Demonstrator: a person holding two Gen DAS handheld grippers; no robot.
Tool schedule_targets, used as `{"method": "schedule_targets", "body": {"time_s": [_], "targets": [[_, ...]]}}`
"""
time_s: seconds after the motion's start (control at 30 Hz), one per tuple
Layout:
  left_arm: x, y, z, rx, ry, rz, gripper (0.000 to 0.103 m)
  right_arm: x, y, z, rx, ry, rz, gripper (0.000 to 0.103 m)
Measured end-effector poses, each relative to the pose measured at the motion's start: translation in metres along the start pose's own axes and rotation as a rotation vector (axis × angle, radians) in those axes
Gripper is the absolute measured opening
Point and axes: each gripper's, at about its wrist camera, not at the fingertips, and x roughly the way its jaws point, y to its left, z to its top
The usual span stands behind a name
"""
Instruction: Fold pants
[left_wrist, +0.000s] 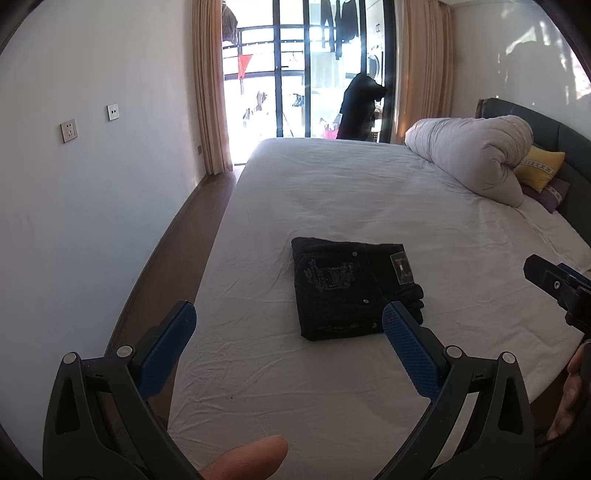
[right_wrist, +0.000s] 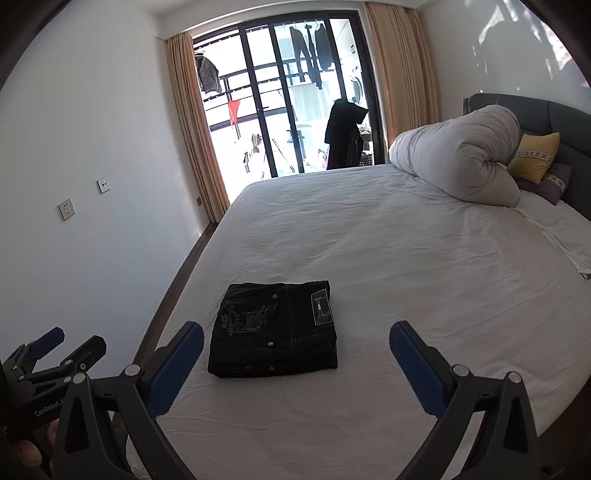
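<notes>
The black pants (left_wrist: 354, 290) lie folded into a compact rectangle on the white bed sheet (left_wrist: 332, 192), a pocket print and a small label facing up. They also show in the right wrist view (right_wrist: 275, 334). My left gripper (left_wrist: 288, 314) is open and empty, held above the bed just short of the pants. My right gripper (right_wrist: 295, 334) is open and empty too, held back from the pants. The right gripper shows at the right edge of the left wrist view (left_wrist: 554, 284). The left gripper shows at the lower left of the right wrist view (right_wrist: 55, 350).
A rolled white duvet (left_wrist: 476, 155) lies at the head of the bed with a yellow pillow (left_wrist: 539, 166) and a purple one beside it. A white wall with sockets (left_wrist: 68, 131) runs along the left, with a strip of wooden floor (left_wrist: 177, 236).
</notes>
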Motion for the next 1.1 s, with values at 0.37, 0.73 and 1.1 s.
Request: {"method": "schedule_targets", "body": {"time_s": [0.37,0.73,1.1], "targets": [[0.035,0.009,-0.016,-0.041,0.122,-0.019,0.103,0.009,0.012,-0.016,-0.015,0.084,-0.014,0.103],[0.056,0.01,-0.017,-0.042,0.15,-0.023,0.103,0.015,0.015,-0.02,-0.022,0.112,-0.012,0.103],[0.058,0.009,-0.019,-0.039,0.163,-0.025,0.103,0.018,0.016,-0.025,-0.03,0.14,-0.008,0.103]]}}
